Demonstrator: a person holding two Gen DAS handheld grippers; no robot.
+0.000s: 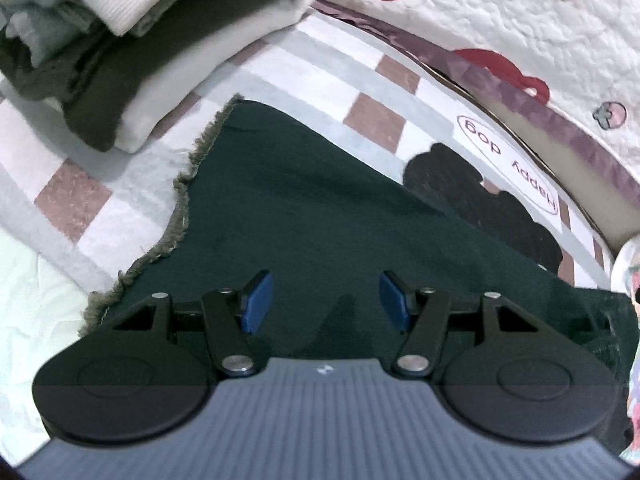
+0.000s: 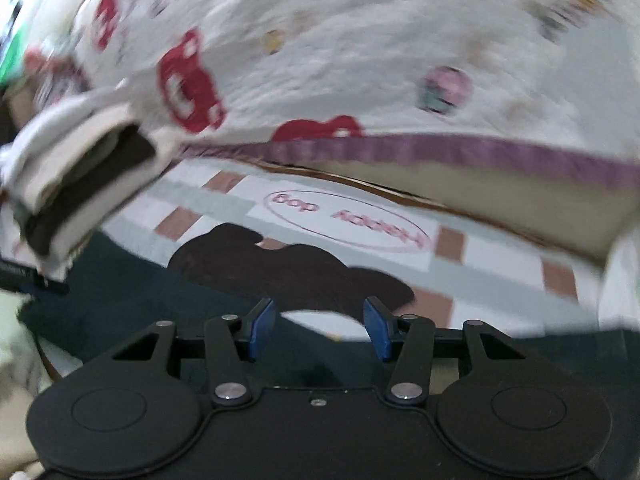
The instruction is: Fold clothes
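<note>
A dark green garment (image 1: 304, 208) with a frayed hem along its left edge lies flat on a checked sheet (image 1: 76, 200). My left gripper (image 1: 326, 300) hovers over the garment's near part, open, with nothing between its blue pads (image 1: 258, 300). In the right wrist view the same dark green garment (image 2: 132, 292) spreads under and left of my right gripper (image 2: 319, 328), which is open and holds nothing. This view is blurred by motion.
A stack of folded clothes (image 1: 132, 52) in white, grey and dark tones sits at the far left; the same folded clothes (image 2: 80, 184) show blurred in the right view. A white quilt with red prints (image 1: 520, 20) rises behind. The sheet has a black dog print (image 2: 280, 264) and a "Happy dog" label (image 2: 348, 220).
</note>
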